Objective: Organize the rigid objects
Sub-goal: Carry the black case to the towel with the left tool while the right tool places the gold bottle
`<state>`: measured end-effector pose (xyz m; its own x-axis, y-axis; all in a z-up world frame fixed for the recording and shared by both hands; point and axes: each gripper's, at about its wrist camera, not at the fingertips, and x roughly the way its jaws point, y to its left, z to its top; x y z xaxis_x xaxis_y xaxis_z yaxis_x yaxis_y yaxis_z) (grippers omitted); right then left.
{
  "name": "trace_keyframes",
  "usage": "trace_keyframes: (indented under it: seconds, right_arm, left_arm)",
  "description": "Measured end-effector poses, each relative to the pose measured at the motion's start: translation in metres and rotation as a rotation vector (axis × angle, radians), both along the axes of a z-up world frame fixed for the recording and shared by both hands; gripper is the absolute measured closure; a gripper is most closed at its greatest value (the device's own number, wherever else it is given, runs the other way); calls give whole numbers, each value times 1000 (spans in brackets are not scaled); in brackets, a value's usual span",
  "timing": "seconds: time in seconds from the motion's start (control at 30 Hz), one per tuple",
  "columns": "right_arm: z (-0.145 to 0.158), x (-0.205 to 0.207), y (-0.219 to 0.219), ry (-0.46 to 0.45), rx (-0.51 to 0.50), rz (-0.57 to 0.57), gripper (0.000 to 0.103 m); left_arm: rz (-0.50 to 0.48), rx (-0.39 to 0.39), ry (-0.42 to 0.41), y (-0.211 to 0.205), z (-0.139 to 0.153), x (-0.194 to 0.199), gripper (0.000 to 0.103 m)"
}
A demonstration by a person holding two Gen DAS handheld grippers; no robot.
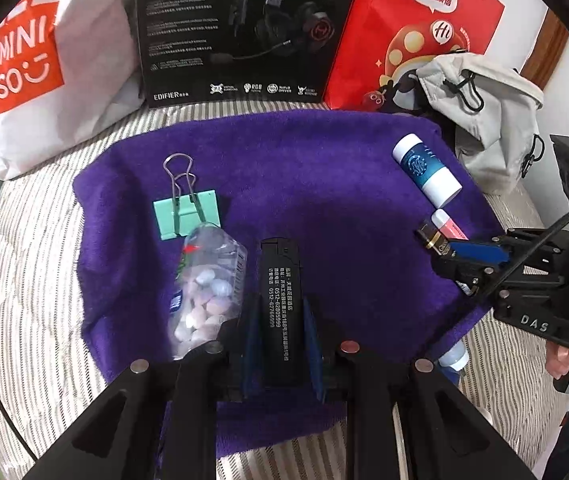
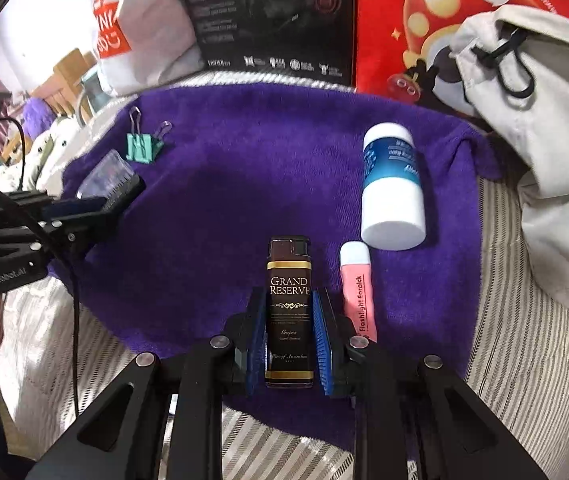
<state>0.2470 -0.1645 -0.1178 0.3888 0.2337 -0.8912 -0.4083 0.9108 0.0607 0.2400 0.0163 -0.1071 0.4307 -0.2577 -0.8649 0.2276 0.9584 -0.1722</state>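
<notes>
Now L gripper fingers clamp black lighter on purple towel. R gripper fingers grip brown lighter, beside pink tube.

Count on purple towel: two black lighters – one plain black lighter, one Grand Reserve lighter. One green binder clip. One clear candy bottle. One white-and-blue bottle. One pink tube. Behind towel: two shopping bags – white bag, red bag; one black headset box; one grey drawstring pouch.
</notes>
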Motion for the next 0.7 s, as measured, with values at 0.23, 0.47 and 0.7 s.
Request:
trace_keyframes:
  seconds: [0.23, 0.47, 0.7]
  right_arm:
    - [-1, 0, 2, -14, -12, 26, 79]
    - [1, 0, -2, 18, 0, 51, 77]
    - [14, -18, -24, 2, 37, -1, 76]
  left_arm:
    - [4, -10, 8, 2, -5, 4, 82]
    - [-14, 15, 15, -6, -11, 6, 82]
    - [-18, 46, -2, -10, -11, 5, 82]
